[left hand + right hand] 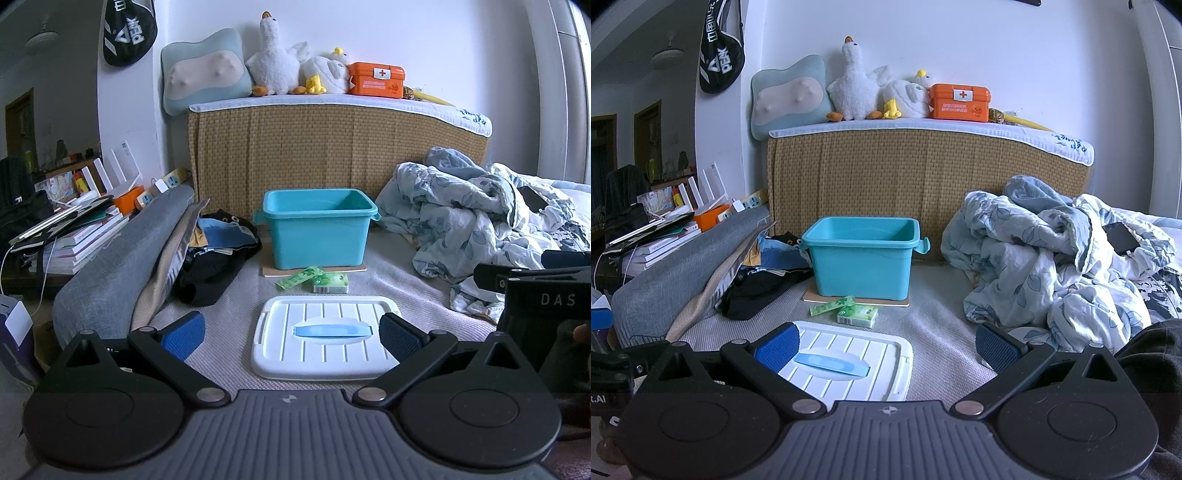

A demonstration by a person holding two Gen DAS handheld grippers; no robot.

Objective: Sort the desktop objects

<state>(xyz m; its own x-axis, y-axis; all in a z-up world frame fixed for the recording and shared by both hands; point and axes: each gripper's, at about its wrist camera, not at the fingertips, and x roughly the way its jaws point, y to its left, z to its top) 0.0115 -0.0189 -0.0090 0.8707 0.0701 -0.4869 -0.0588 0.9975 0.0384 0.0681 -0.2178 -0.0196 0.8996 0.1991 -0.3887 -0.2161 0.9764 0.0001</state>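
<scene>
A teal plastic bin (318,230) (860,258) stands open on a thin board on the bed. In front of it lie a green packet (298,277) (832,306) and a small green box (331,283) (857,316). The bin's white lid (327,336) (846,363) with a blue handle lies flat nearer to me. My left gripper (292,334) is open, its blue pads either side of the lid, above it. My right gripper (884,345) is open too, over the lid's right part and bare bedding. Part of the right gripper's body (539,295) shows at the right edge of the left wrist view.
A crumpled floral quilt (480,225) (1052,266) fills the right side. Dark clothes (218,258) and a grey cushion (122,258) lie left. A woven headboard (332,155) with plush toys and an orange first-aid box (376,79) stands behind. Books and power strips are stacked far left.
</scene>
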